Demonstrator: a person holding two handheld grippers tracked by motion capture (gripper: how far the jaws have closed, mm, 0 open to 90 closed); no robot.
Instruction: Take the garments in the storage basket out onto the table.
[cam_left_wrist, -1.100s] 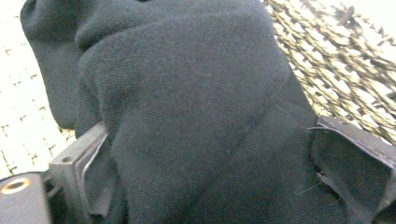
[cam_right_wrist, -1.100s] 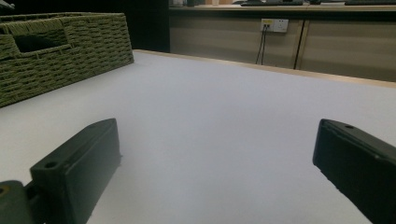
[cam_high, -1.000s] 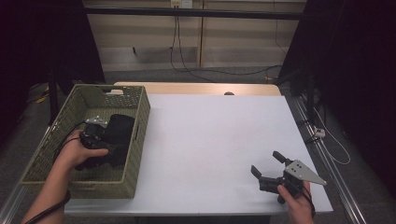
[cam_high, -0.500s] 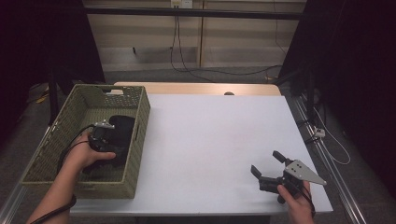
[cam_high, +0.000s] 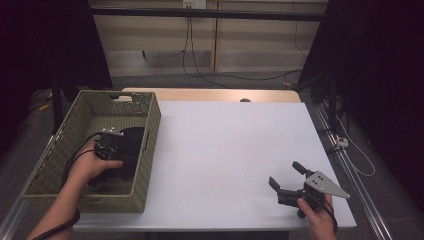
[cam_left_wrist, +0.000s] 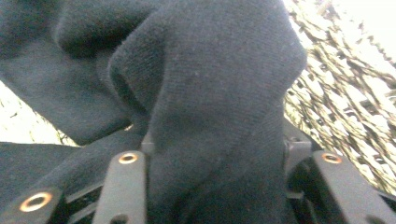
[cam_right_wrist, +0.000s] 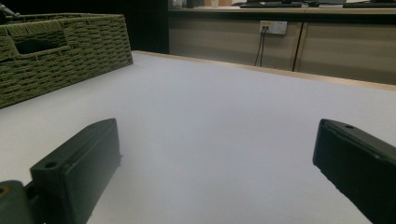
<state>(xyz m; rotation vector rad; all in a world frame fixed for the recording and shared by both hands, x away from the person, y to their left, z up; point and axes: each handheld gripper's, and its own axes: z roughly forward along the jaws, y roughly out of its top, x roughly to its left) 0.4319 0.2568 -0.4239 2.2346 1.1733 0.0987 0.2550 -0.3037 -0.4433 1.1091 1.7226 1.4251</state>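
Observation:
A black cloth (cam_high: 133, 139) lies bunched inside the green woven basket (cam_high: 151, 125) at the table's left. My left gripper (cam_high: 120, 149) reaches down into the basket, held by a hand. Its jaws have just been closing, and in the left gripper view a thick fold of the black cloth (cam_left_wrist: 215, 70) is pinched between them (cam_left_wrist: 215, 158). My right gripper (cam_high: 284, 173) rests low over the white table (cam_high: 230, 140) near the front right corner. It is open, with nothing between its jaws (cam_right_wrist: 217, 154).
The basket wall (cam_left_wrist: 345, 93) shows behind the cloth, and the basket (cam_right_wrist: 70, 56) stands far left in the right gripper view. A wooden strip (cam_high: 210, 95) edges the table's far side, with cables and wall panels beyond. Metal rails run along both table sides.
The left gripper has shifted slightly inside the basket and its jaws have closed on the black cloth, which is now bunched up. The right gripper has not moved.

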